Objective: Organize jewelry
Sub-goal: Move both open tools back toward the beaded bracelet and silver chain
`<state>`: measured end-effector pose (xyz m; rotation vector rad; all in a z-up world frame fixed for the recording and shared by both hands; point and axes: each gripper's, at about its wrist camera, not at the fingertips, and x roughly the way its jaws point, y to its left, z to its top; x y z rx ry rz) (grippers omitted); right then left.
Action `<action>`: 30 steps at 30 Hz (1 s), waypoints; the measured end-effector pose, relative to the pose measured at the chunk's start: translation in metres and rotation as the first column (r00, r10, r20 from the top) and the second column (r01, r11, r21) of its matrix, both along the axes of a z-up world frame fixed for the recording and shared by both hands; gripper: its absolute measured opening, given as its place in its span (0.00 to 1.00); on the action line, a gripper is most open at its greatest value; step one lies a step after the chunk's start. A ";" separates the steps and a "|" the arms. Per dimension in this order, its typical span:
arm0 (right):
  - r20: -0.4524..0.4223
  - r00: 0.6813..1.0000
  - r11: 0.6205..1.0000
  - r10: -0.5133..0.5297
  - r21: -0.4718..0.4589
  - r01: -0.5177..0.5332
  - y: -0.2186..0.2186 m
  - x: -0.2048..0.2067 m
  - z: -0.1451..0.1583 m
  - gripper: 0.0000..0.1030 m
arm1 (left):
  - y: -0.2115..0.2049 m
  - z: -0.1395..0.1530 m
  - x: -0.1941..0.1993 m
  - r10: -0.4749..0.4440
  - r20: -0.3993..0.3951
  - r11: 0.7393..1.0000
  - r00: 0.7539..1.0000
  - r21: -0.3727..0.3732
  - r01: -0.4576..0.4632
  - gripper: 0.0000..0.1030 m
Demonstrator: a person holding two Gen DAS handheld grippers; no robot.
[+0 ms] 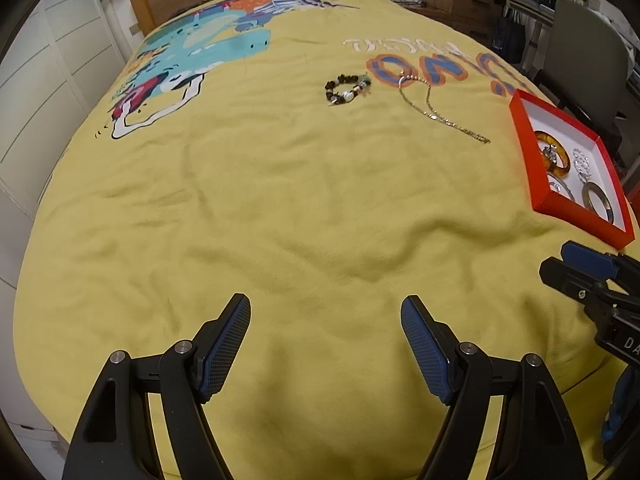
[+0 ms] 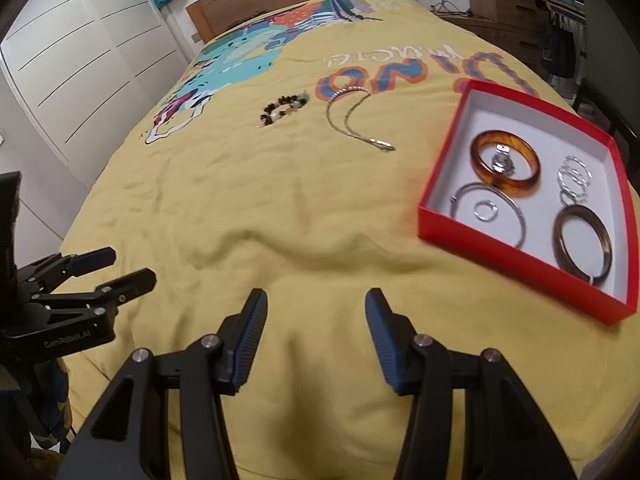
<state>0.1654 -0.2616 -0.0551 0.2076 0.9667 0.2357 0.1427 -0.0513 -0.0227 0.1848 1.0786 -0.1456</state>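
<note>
A red box (image 2: 516,262) with a white inside lies on the yellow bedspread at the right; it also shows in the left wrist view (image 1: 520,136). It holds an amber bangle (image 2: 506,164), a dark bangle (image 2: 582,246), a thin silver hoop (image 2: 486,210) and silver rings (image 2: 574,178). A beaded bracelet (image 1: 347,89) (image 2: 285,109) and a gold chain necklace (image 1: 436,110) (image 2: 352,120) lie loose on the bed, far ahead. My left gripper (image 1: 326,312) is open and empty. My right gripper (image 2: 316,308) is open and empty, left of the box.
The bedspread (image 1: 280,208) is wrinkled, with a cartoon print (image 1: 208,52) towards the wooden headboard (image 2: 304,0). White wardrobe doors (image 2: 80,60) stand at the left. A chair (image 1: 584,64) and cluttered furniture stand right of the bed.
</note>
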 end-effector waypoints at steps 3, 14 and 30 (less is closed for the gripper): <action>0.007 1.000 1.000 0.021 -0.004 -0.021 0.006 0.007 0.002 0.48 | 0.008 -0.006 0.007 0.007 -0.017 1.000 1.000 0.004 -0.007 0.78; 0.024 0.998 0.998 0.062 -0.018 -0.062 0.016 0.041 0.009 0.48 | 0.032 -0.017 0.045 0.052 -0.059 0.998 0.997 -0.034 -0.054 0.83; 0.040 0.999 0.998 0.028 -0.059 -0.026 0.006 0.107 0.018 0.48 | 0.034 -0.002 0.136 0.059 0.004 0.998 0.998 -0.037 -0.059 0.93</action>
